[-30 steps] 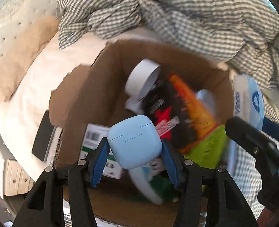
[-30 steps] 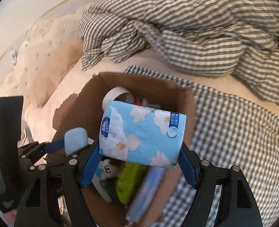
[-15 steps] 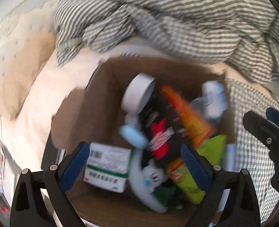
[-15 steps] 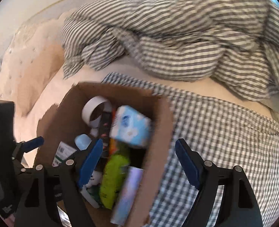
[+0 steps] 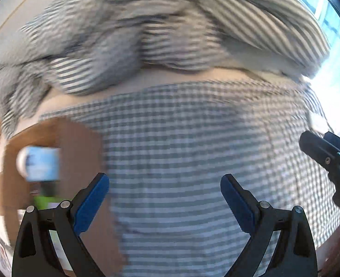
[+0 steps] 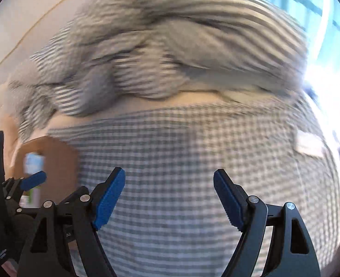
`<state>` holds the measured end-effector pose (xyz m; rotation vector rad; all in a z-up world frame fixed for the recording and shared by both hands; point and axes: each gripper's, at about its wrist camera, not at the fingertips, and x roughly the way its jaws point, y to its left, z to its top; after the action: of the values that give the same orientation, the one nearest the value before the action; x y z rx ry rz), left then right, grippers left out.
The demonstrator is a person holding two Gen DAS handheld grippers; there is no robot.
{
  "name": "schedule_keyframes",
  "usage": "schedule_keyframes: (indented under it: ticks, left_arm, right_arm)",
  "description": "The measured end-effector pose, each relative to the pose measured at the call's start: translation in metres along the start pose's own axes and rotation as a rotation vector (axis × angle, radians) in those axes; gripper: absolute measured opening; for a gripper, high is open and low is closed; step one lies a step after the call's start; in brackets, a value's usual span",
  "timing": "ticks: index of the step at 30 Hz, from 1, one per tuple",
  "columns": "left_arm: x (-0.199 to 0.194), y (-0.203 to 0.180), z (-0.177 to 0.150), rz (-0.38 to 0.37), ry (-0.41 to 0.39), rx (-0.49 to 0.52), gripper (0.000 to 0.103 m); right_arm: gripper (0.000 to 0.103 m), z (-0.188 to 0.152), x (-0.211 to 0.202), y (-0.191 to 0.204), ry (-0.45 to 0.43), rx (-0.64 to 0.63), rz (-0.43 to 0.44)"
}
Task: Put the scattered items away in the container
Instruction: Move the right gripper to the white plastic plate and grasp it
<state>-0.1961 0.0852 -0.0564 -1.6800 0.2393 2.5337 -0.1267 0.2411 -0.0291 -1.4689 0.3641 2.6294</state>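
Both views are motion-blurred. The brown cardboard box (image 5: 77,152) sits at the left edge of the left wrist view, with the blue flowered tissue pack (image 5: 41,164) and a green packet (image 5: 43,199) inside. The box (image 6: 59,161) also shows at the left of the right wrist view. My left gripper (image 5: 164,198) is open and empty over the checked sheet, right of the box. My right gripper (image 6: 169,195) is open and empty over the same sheet. A small pale item (image 6: 308,143) lies far right on the sheet.
A checked grey sheet (image 5: 193,150) covers the bed in front of both grippers. A crumpled striped duvet (image 5: 146,34) lies heaped along the back. A bright window (image 6: 320,23) is at the upper right. The right gripper's body (image 5: 326,159) shows at the left view's right edge.
Both grippers opened and dropped the earbud case and the tissue pack into the box. Both have since swung right, away from the box, over the checked sheet.
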Motion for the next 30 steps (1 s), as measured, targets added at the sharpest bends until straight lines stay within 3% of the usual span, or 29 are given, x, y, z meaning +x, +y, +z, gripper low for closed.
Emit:
schedule_keyframes:
  ticks: [9, 15, 25, 30]
  left_arm:
    - [0.028, -0.176, 0.037, -0.086, 0.048, 0.050, 0.100]
    - [0.057, -0.238, 0.048, -0.079, 0.088, 0.075, 0.100]
    - [0.097, -0.253, 0.057, -0.022, 0.153, 0.076, 0.100]
    - [0.112, -0.247, 0.064, -0.010, 0.171, 0.057, 0.100]
  right_arm:
    - [0.079, 0.008, 0.002, -0.204, 0.038, 0.164, -0.150]
    - [0.079, 0.017, 0.024, -0.294, 0.054, 0.232, -0.176]
    - [0.079, 0.020, 0.092, -0.321, 0.129, 0.234, -0.138]
    - [0.079, 0.016, 0.109, -0.331, 0.152, 0.242, -0.176]
